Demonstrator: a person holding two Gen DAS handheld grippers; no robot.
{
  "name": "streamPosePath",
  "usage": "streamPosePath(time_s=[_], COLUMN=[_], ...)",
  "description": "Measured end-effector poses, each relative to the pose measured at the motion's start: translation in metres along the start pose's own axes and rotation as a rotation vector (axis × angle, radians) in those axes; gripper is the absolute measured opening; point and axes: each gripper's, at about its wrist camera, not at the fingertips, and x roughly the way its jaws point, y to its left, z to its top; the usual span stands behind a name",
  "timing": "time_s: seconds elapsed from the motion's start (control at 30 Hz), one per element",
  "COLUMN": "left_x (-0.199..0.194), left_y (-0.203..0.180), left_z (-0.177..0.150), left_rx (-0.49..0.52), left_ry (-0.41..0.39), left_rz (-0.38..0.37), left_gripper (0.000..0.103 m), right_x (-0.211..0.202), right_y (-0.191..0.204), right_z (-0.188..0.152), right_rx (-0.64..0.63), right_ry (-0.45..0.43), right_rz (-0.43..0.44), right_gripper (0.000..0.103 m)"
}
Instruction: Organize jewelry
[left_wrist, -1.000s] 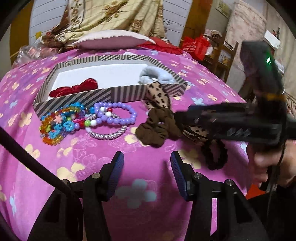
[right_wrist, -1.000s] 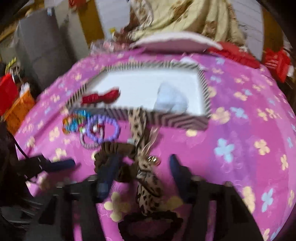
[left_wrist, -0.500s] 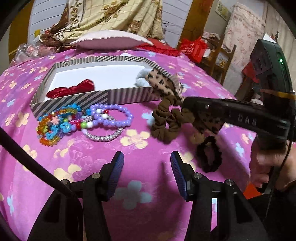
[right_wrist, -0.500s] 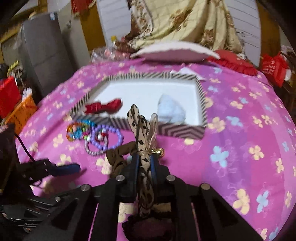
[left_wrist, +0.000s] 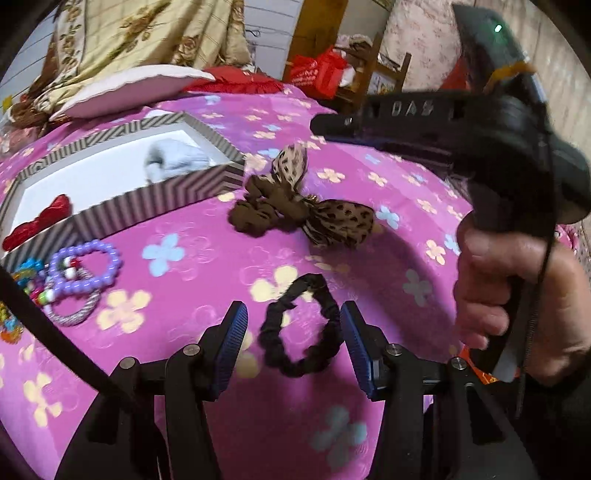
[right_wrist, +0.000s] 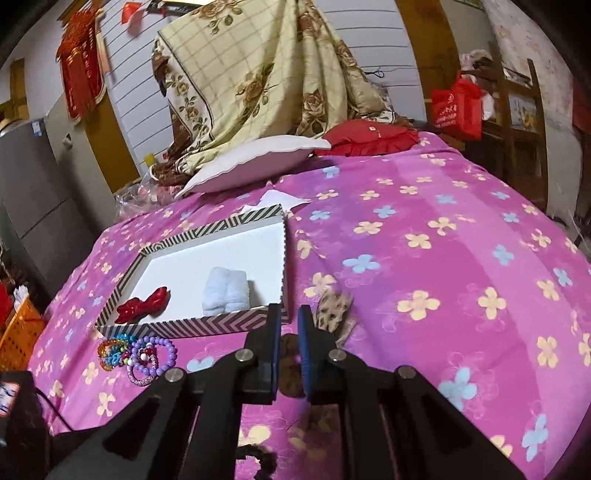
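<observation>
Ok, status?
Left gripper open over black tie. Right gripper just closed, empty; leopard scrunchie lying outside box. Nothing in the way.

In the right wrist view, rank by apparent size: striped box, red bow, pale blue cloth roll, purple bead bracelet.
Largest to smallest, as they look:
1. striped box
2. pale blue cloth roll
3. red bow and purple bead bracelet: about alike, and the bracelet lies nearer the camera, so I won't rank them.

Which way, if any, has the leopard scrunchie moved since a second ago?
Yes: the leopard scrunchie has shifted right, off the box front wall, and now lies beside its corner.
</observation>
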Motion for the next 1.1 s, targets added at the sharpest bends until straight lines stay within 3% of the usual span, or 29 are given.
streamPosePath(time_s=[0.13,0.23,0.3,0.33,0.37,0.4,0.43,0.5,0.77,0.93,1.1], left_x=[0.010,0.007,0.005,0.005,0.005,0.004,0.004,0.000,-0.059,-0.081,-0.073], left_y=[0.002,0.005,0.007,0.010,0.011,0.015,0.018,0.027,0.047,0.067,0.093], left_z=[-0.008,-0.014,-0.017,-0.019,-0.020,-0.020,-0.020,-0.019,-0.004,-0.005,-0.011], left_rx=[-0.005,0.002,0.001,0.008,0.018,0.012,0.002,-0.027,-0.023,-0.025,-0.120], left_ry=[0.041,0.019,0.006,0.001,-0.002,-0.002,0.001,0.008,-0.091,-0.114,-0.129], left_rz=[0.016,0.018,0.033,0.066,0.096,0.090,0.083,0.066,0.090,0.096,0.078], left_gripper=[0.029,0.028,0.017,0.000,0.000,0.000,0.000,0.000,0.000,0.000,0.000], right_x=[-0.001,-0.001,-0.011,-0.017,-0.021,-0.021,-0.018,-0.008,0.050,0.079,0.083], right_y=[-0.003,-0.016,-0.028,-0.037,-0.043,-0.048,-0.051,-0.048,-0.005,0.012,0.029], right_z=[0.001,0.001,0.003,0.004,0.003,0.001,-0.001,-0.004,-0.014,-0.026,-0.037], right_rx=[0.009,0.064,0.102,0.126,0.141,0.149,0.144,0.109,-0.102,-0.223,-0.356], right_ry=[0.007,0.022,-0.024,-0.051,-0.063,-0.057,-0.036,0.013,0.197,0.290,0.286], right_rz=[0.019,0.051,0.016,0.027,0.040,0.050,0.050,0.033,0.036,0.003,-0.069], right_gripper=[0.009,0.009,0.011,0.013,0.022,0.036,0.043,0.056,0.058,0.071,0.077])
